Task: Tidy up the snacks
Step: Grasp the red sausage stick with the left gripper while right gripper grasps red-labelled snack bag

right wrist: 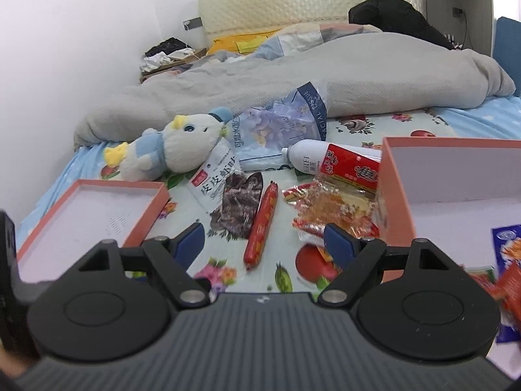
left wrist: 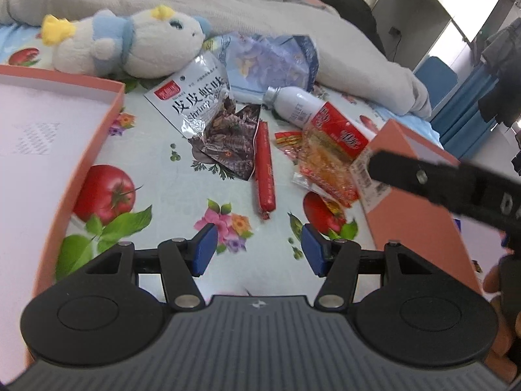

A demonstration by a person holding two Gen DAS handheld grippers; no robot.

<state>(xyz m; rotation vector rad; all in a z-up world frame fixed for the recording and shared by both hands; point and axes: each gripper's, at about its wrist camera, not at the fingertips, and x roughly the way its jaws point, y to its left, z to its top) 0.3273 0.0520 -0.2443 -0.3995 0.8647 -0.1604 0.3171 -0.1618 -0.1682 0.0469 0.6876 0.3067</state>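
Both grippers are held spread and empty above the fruit-print bedsheet (right wrist: 286, 260): the left gripper (left wrist: 259, 249) and the right gripper (right wrist: 265, 244) are each aimed at the loose snacks. A red sausage (right wrist: 262, 224) is laid lengthwise mid-sheet, between a torn shrimp snack bag (right wrist: 224, 195) and a crinkly orange wrapper pack (right wrist: 335, 211). A red carton (right wrist: 353, 166) and a white bottle (right wrist: 306, 156) are stacked just behind, against the orange box (right wrist: 395, 192) at the right edge of the sheet, where a few packets (right wrist: 508, 260) are already seen inside. The box lid (right wrist: 97, 215) is left open-side-up at the left edge. A plush toy (right wrist: 172, 150) and a tissue pack (right wrist: 280, 123) are crowded behind. Risks judged: the slick sausage may be rolled or squirted out if pinched off-centre; the torn bag may be spilled if lifted by its open end; the wrapper may be snagged alongside.
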